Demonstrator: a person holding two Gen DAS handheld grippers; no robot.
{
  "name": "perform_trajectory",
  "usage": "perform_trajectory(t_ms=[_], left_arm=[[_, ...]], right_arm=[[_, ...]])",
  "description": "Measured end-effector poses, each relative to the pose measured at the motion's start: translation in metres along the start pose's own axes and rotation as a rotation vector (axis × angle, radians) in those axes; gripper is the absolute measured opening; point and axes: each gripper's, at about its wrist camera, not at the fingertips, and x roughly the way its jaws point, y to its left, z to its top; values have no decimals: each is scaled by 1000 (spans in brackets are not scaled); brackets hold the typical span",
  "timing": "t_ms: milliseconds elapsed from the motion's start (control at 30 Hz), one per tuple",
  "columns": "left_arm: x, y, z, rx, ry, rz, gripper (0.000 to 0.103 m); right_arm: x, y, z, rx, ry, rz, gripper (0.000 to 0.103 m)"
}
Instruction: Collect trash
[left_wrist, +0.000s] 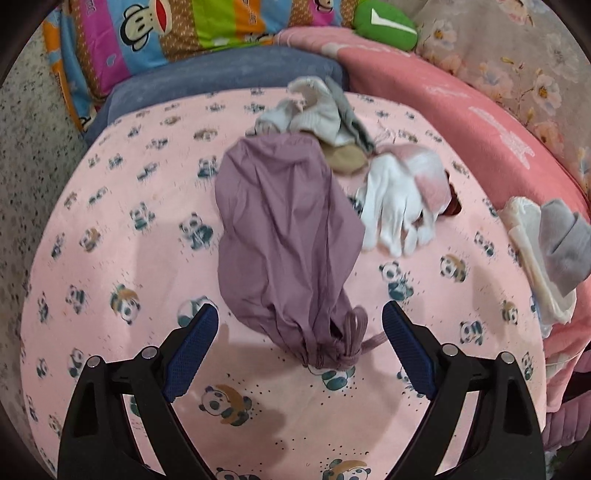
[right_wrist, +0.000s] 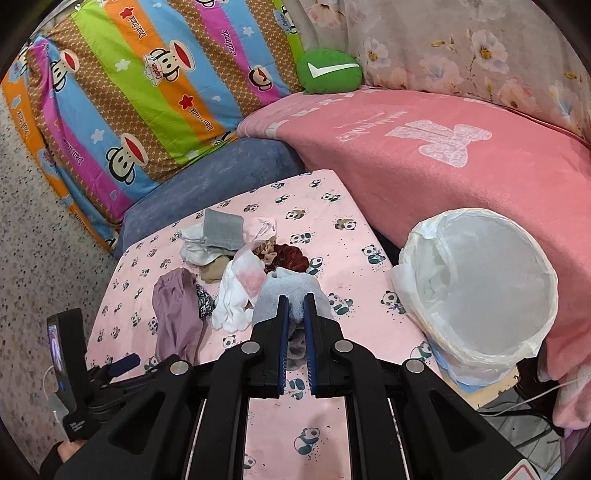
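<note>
Trash here is a scatter of soft cloth items on a table covered with a pink panda-print cloth (left_wrist: 110, 229). At the left of the pile lies a mauve fabric drawstring pouch (left_wrist: 284, 236), its gathered, knotted neck pointing toward the left gripper (left_wrist: 300, 334). That neck sits between the two blue-padded fingers (left_wrist: 192, 343), which stand spread wide with bare cloth on either side; neither pad touches the pouch, so this gripper is released and holds nothing. It points steeply down at the table.

To the right of the pouch lies a white fabric glove (left_wrist: 391, 218) with a pink-and-white cloth (left_wrist: 424, 173) over its wrist end, and behind them a heap of pale grey and white socks (left_wrist: 317, 107) and a tan piece (left_wrist: 347, 158). Further right, at the table's edge in the left wrist view, hang a cream cloth (left_wrist: 532, 254) and a grey sock (left_wrist: 565, 243).

In the right wrist view the right gripper (right_wrist: 294, 306) is clenched on a light grey knitted sock (right_wrist: 291, 286); the sock bulges out past the fingertips and a fold shows between the narrow-set pads, above the table. This gripper tilts downward toward the pile. At the far lower left a hand's edge and the left tool with its small screen (right_wrist: 59, 350) are visible.

Right of the table stands a round bin lined with a white plastic bag (right_wrist: 476, 291), against a pink blanket (right_wrist: 461, 173).
</note>
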Motion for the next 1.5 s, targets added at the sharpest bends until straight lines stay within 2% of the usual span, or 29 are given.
perform_trajectory(t_ms=[33, 100, 133, 167, 233, 333, 433, 700, 867, 967, 1200, 1400, 1500], left_arm=[[3, -1, -2, 2, 10, 1, 83], [9, -3, -4, 1, 29, -11, 70], [13, -3, -5, -4, 46, -21, 57], [16, -2, -6, -12, 59, -31, 50], [18, -1, -9, -28, 68, -47, 39], [5, -6, -9, -10, 45, -52, 23], [-15, -16, -3, 0, 13, -89, 17], [-86, -84, 22, 132, -160, -209, 15], [-99, -144, 47, 223, -202, -309, 15], [-104, -181, 54, 295, -236, -344, 15], [-95, -262, 59, 423, -226, -442, 15], [-80, -304, 55, 492, -184, -489, 17], [-73, -318, 56, 508, -183, -483, 25]], right_arm=[[2, 2, -1, -1, 5, 1, 9], [4, 4, -2, -5, 12, 0, 9], [5, 4, -3, -7, 14, -1, 9], [5, 4, -4, -6, 15, -2, 9], [6, 2, -5, 0, 19, -3, 9], [5, 0, -6, 7, 15, -6, 9], [0, -4, -3, 15, -2, -4, 9], [-24, -29, 16, 46, -83, -24, 9], [-44, -63, 30, 89, -148, -79, 9], [-54, -89, 36, 112, -173, -127, 9], [-65, -152, 42, 181, -193, -224, 9], [-65, -194, 43, 234, -191, -263, 10], [-63, -209, 43, 259, -192, -274, 11]])
